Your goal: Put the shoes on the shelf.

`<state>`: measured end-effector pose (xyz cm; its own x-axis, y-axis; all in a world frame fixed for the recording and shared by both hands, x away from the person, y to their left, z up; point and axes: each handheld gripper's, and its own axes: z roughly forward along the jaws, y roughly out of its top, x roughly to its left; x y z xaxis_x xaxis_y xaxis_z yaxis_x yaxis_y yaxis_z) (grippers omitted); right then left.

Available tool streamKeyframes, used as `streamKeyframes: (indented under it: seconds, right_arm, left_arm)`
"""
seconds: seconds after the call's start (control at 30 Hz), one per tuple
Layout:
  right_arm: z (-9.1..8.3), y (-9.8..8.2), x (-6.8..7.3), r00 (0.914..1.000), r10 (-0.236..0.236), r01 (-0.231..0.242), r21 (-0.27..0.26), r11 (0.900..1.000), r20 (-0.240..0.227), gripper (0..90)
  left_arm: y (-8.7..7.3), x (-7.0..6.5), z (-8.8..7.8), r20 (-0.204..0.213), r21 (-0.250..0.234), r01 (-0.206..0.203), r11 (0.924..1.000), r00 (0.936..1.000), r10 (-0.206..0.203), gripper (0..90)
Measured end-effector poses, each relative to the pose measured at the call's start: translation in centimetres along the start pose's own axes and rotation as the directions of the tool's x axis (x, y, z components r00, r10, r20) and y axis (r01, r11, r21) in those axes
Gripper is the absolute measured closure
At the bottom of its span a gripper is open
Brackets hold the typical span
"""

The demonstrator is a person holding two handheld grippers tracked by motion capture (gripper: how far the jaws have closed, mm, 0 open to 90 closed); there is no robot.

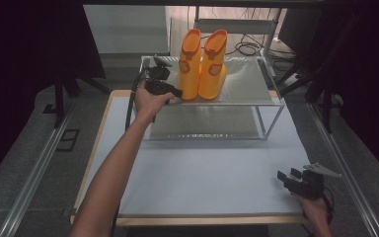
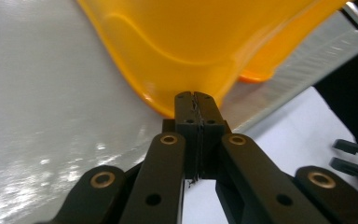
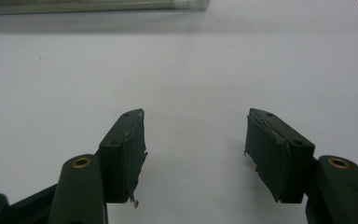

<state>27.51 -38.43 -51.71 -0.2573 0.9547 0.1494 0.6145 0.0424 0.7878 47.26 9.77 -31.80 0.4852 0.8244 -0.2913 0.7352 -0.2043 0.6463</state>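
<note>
Dark curtains ring my pale blue surface (image 1: 202, 177). Far back, two orange rubber boots (image 1: 203, 64) stand on a clear two-tier shelf (image 1: 256, 91). My left claw (image 1: 177, 92) is clenched at the left boot's toe; my right claw (image 1: 282, 177) rests released, near right.

Black tongs (image 2: 196, 100) — brass rivets, trailing cables

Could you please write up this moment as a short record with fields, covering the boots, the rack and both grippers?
boots: pair of orange rubber boots, upright, side by side on the top shelf
rack: two-tier metal rack at the far side of the table
left gripper: jaws shut together, tips at the lower edge of the left boot; no part of the boot visibly between them
right gripper: jaws apart, nothing between them, over the bare table near its right corner
</note>
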Motion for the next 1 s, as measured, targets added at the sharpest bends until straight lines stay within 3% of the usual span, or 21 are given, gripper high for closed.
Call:
streamKeyframes:
  seconds: [0.03, 0.1, 0.17, 0.27, 0.3, 0.57, 0.63, 0.87, 1.0]
  right_arm:
    - [0.0, 0.0, 0.0, 1.0, -0.004, 0.004, -0.002, 1.0, 0.001, 37.1]
    - [0.0, 0.0, 0.1, 1.0, -0.005, 0.005, 0.0, 1.0, 0.0, 37.2]
    - [0.0, 0.0, 0.1, 1.0, -0.003, 0.003, -0.002, 1.0, -0.001, 37.1]
    - [0.0, 0.0, -0.1, 1.0, -0.001, 0.001, 0.0, 1.0, 0.002, 37.1]
    - [0.0, 0.0, -0.2, 1.0, 0.003, -0.003, -0.001, 1.0, 0.003, 37.2]
    - [0.0, 0.0, -0.1, 1.0, 0.001, -0.001, -0.001, 1.0, 0.0, 37.3]
    - [0.1, 0.0, 0.1, 1.0, -0.005, 0.005, -0.001, 1.0, -0.003, 37.3]
    - [0.1, 0.0, 0.2, 0.9999, -0.008, 0.008, -0.001, 1.0, -0.008, 37.3]
    - [0.0, 0.0, 0.2, 1.0, -0.001, 0.001, 0.0, 1.0, -0.009, 37.3]
  left_arm:
    - [0.0, 0.0, 0.0, 0.0, 0.0, 0.0, 1.0, 1.0, 0.0, 89.8]
    - [-0.1, 0.9, 0.3, -0.054, -0.002, 0.024, 0.9997, 0.9982, -0.024, 89.8]
    - [-0.1, 1.2, 0.9, -0.056, -0.006, 0.04, 0.9992, 0.9976, -0.04, 89.8]
    - [-0.1, 0.7, 1.6, -0.057, -0.011, 0.04, 0.9991, 0.9975, -0.04, 89.9]
    - [0.0, 0.5, 1.7, -0.076, -0.011, 0.027, 0.9996, 0.9968, -0.027, 89.9]
    - [0.2, 0.1, 1.5, -0.076, -0.01, 0.023, 0.9997, 0.9968, -0.024, 90.0]
    - [0.2, -0.1, 1.6, -0.041, -0.011, 0.038, 0.9992, 0.9984, -0.038, 90.0]
    - [0.6, -2.3, 2.5, -0.007, 0.005, -0.011, 0.9999, 0.9999, 0.011, 90.0]
    - [0.6, -2.4, 2.5, -0.009, 0.009, -0.016, 0.9998, 0.9998, 0.016, 90.0]
